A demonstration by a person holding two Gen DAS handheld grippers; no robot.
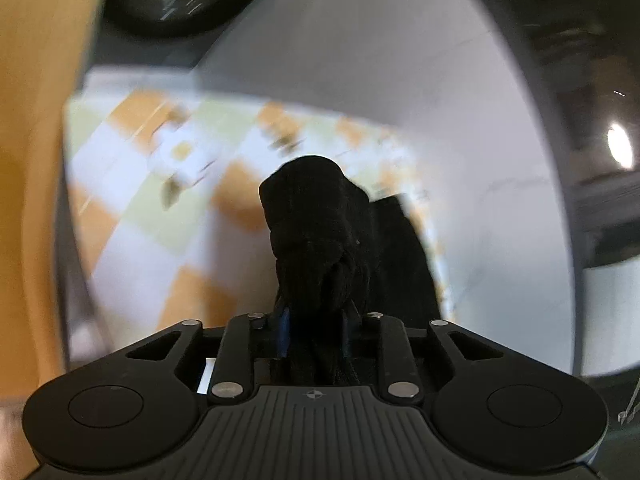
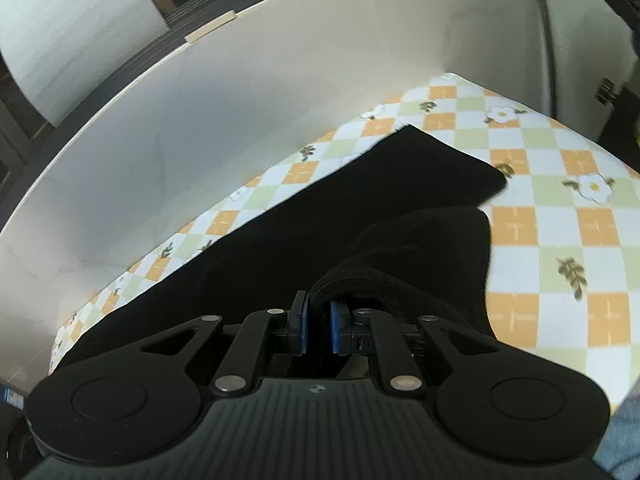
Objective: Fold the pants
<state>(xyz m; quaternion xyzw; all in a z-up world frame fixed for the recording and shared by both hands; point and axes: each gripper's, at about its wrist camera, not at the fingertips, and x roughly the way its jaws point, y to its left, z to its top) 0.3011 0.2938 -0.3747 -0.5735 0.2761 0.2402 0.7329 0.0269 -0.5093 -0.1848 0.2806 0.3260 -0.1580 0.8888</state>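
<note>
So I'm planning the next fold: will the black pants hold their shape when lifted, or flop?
Likely floppy: the pants bunch into a soft wad at the left gripper and drape in folds from the right gripper. Probably not slippery, as both pinches seem to hold. The tablecloth may drag them slightly.

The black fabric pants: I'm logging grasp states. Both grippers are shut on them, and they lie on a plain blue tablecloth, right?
Not quite. The black fabric pants lie on an orange, green and white checked tablecloth with flowers, not a plain blue one, as the right wrist view shows. The rest holds: the left gripper and the right gripper are each shut on the pants.
</note>
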